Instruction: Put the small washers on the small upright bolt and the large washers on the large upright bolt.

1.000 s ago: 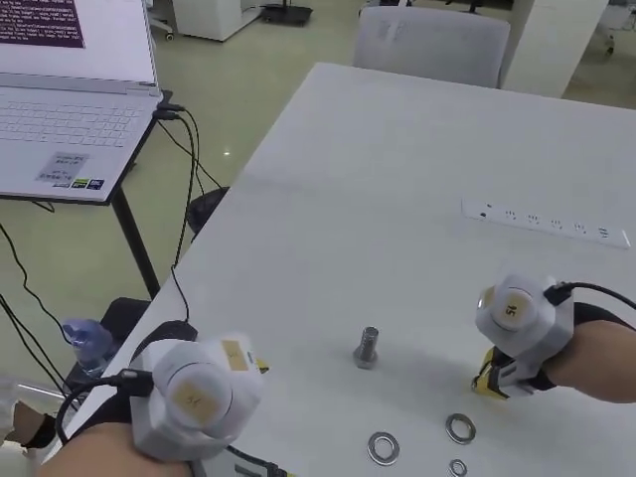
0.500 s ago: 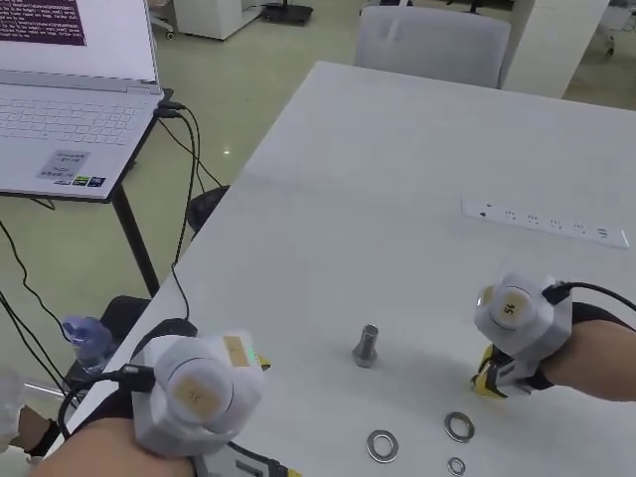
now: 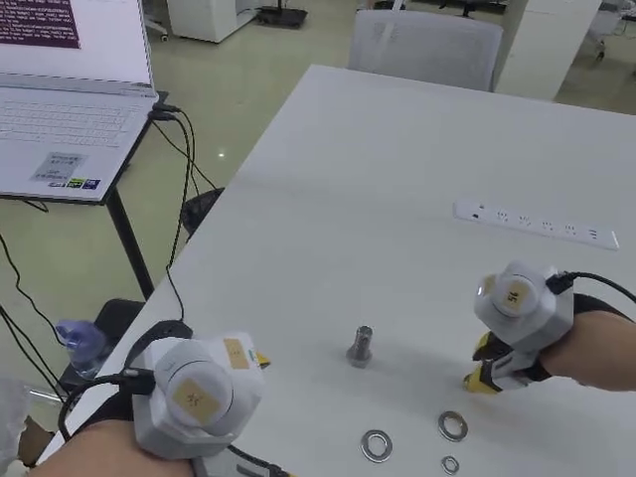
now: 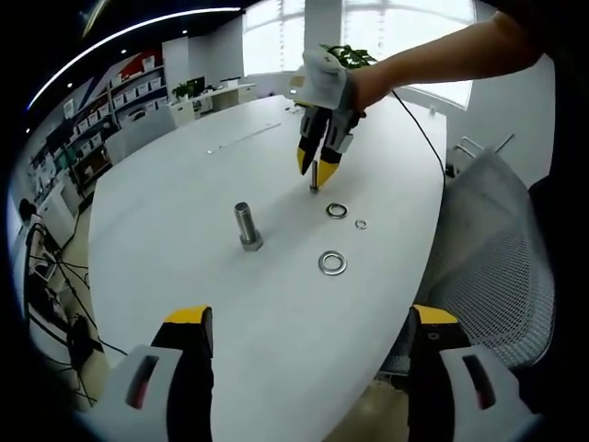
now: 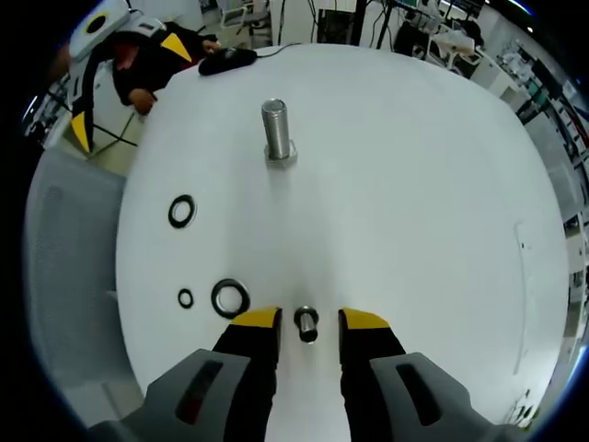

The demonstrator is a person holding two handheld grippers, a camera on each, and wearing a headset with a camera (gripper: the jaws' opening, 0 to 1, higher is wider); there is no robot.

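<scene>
white table, and all the task bits sit in the lower half of the head view. the big bolt stands upright on its head near the bottom centre, by itself. to its lower right three washers lie flat on the table: one big washer, a second big washer, and a small washer just below that second one. none of them touch each other.

the right gripper is down at the table on the right side of the head view. in the right gripper view its yellow tips sit either side of the small bolt, which stands upright between them at the bottom centre. a sliver of table shows on each side of it, so the jaws are apart and not pinching it. the second big washer lies just left of the left tip there.

the left gripper hangs at the lower left of the head view by the table edge, jaws spread wide and empty, well apart from both bolts.

further up there's a power strip on the right, a grey chair at the top and a laptop upper left.
</scene>
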